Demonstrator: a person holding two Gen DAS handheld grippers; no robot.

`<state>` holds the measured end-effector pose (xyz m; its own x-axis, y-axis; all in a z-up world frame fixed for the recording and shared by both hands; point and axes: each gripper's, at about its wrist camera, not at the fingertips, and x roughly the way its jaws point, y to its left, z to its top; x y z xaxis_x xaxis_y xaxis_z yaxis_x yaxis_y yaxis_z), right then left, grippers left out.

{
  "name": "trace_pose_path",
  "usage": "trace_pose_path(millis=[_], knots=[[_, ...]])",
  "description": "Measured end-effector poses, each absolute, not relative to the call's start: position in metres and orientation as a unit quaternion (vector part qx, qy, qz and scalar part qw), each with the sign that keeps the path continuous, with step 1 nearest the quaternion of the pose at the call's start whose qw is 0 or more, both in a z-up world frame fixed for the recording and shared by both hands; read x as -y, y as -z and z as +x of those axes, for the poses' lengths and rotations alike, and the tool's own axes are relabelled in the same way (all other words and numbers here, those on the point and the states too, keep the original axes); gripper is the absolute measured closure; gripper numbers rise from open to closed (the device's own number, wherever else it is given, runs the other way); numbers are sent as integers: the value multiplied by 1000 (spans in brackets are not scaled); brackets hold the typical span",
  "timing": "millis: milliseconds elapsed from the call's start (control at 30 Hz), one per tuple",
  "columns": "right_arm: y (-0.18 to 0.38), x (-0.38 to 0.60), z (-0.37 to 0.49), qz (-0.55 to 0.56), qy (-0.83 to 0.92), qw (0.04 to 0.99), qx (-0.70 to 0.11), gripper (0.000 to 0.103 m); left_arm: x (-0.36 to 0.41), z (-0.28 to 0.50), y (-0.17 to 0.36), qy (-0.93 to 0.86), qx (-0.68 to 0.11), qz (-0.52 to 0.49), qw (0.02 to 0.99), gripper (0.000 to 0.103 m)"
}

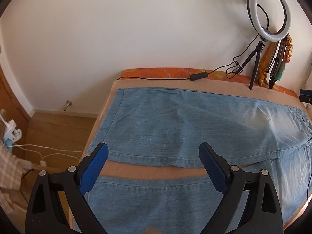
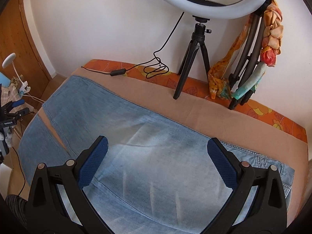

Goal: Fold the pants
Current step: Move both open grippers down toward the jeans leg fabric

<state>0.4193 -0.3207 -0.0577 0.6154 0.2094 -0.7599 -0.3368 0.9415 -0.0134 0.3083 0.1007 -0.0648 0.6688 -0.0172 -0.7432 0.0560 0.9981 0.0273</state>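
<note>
Two grippers hang over light blue denim pants (image 1: 175,120) spread flat on a tan blanket (image 1: 156,170), and the pants serve as the landmark. Nearest, the left gripper (image 1: 154,156) holds its blue-padded fingers (image 1: 97,167) wide apart above the two legs, with nothing between them; a bare strip of blanket shows in the gap between the near leg and the far one. The right gripper (image 2: 158,154) likewise stands spread and empty above the paler, faded upper part of the pants (image 2: 152,165), whose waistband lies toward the right edge. No container shows in either view. Left of the pants' hems the blanket drops off to wooden floor (image 1: 58,128) crossed by white cables. Beyond the pants' far edge runs a band of bare blanket, then an orange flowered cover (image 2: 195,89) against the white wall. On that band stand a ring light (image 2: 206,3) on a black tripod, its cord (image 2: 154,68) coiled beside it, and a second stand draped with coloured scarves (image 2: 271,39).
</note>
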Motion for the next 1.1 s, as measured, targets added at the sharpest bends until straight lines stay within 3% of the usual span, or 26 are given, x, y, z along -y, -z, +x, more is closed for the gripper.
trace_pose_path(millis=[533, 667, 967, 1100], knots=[[148, 294, 530, -117, -205, 861, -451, 0, -93, 413, 121, 9, -456, 14, 890, 11], [156, 293, 543, -116, -218, 854, -458, 7, -99, 423, 130, 14, -460, -9, 888, 12], [173, 273, 553, -160, -239, 831, -476, 9, -109, 437, 155, 8, -481, -44, 875, 18], [173, 266, 545, -172, -247, 830, -469, 20, -112, 441, 164, 2, -486, -48, 873, 18]])
